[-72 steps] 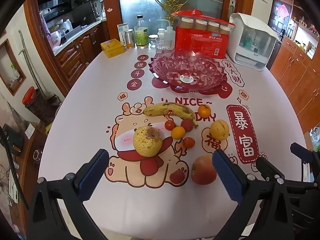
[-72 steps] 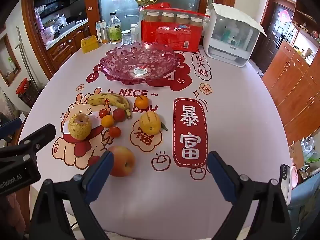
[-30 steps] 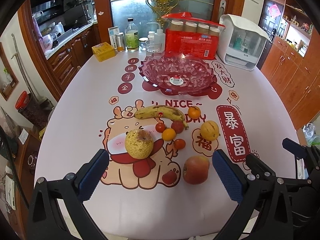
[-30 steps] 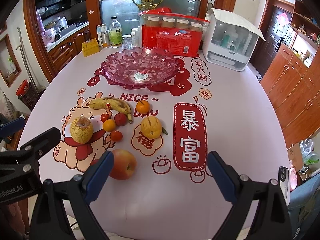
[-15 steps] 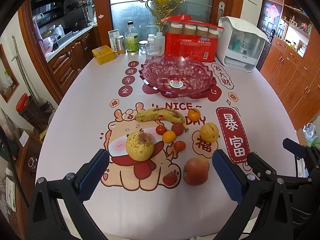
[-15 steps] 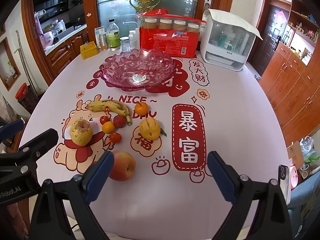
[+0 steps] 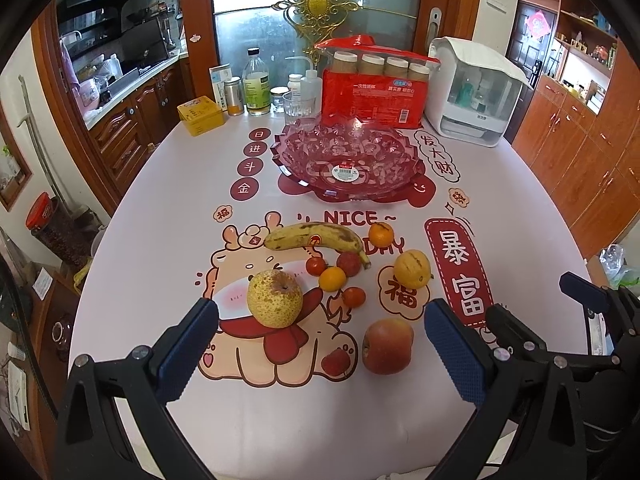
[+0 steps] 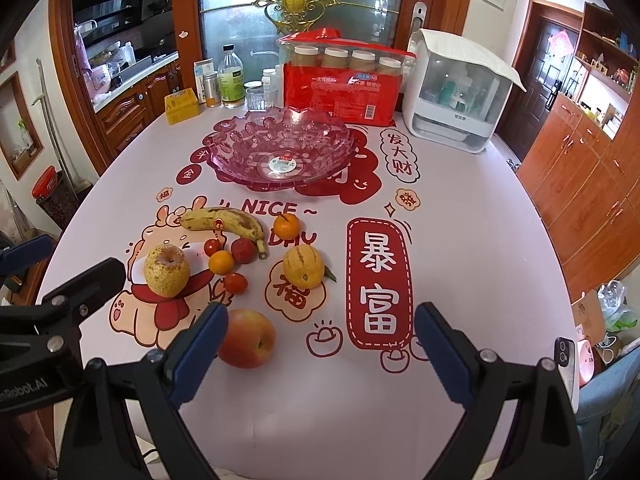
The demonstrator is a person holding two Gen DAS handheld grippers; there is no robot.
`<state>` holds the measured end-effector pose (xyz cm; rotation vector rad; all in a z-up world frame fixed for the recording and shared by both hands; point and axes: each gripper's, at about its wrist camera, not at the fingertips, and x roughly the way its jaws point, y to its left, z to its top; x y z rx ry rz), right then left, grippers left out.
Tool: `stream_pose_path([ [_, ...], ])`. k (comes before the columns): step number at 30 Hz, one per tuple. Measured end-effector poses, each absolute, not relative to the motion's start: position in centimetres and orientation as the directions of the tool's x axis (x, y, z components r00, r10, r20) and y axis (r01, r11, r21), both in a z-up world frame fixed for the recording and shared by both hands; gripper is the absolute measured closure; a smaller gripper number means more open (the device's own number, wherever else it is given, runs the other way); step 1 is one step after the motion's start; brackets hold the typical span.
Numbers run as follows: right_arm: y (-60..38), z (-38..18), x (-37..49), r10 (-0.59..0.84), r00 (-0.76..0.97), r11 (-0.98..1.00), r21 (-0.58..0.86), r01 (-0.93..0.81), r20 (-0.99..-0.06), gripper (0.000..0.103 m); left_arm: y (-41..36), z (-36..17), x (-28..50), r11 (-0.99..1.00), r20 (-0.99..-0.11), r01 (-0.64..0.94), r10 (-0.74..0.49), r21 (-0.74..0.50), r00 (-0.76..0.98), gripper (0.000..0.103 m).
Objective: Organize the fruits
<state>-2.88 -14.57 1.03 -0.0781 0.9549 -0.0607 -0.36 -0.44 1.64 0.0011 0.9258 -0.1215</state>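
While both tools hang spread and empty over near edge of worktop (image 7: 168, 184), nothing gripped yet. Left tool (image 7: 320, 344): pear (image 7: 274, 298) sits just ahead, lower centre of frame, inside gap line. Right tool (image 8: 318, 350): apple (image 8: 247, 337) at lower left, touching or just behind left pad, hard to tell. Pear likely left's pick, apple right's. Banana (image 7: 316, 238) lies crosswise, long axis left-right. Empty pink bowl (image 7: 406, 148) upper centre, beyond fruit cluster. Right view alone shows apple's stem dimple; left view shows small red fruit (image 7: 335, 362) beside apple.
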Motion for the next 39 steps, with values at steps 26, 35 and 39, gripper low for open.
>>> stream_pose_path([
  [26,-14.9,2.4,-2.8,-0.041,0.61,0.995,-0.09,-0.049,-0.791,0.008,-1.8,3.3,-1.1,0.995,-0.788,0.088,-0.086,-0.041,0.61,0.001],
  [35,-15.7,2.4,-2.5,0.031,0.608,0.992,-0.052,-0.119,-0.793,0.008,-1.9,3.5,-1.7,1.0,-0.8,0.014,-0.021,-0.015,0.6,0.001],
  [39,-17.0,1.7,-1.4,0.059,0.585,0.995,0.002,-0.097,-0.809,0.008,0.1,2.9,-0.4,0.998,-0.817,-0.058,0.041,0.009,0.576,0.001],
])
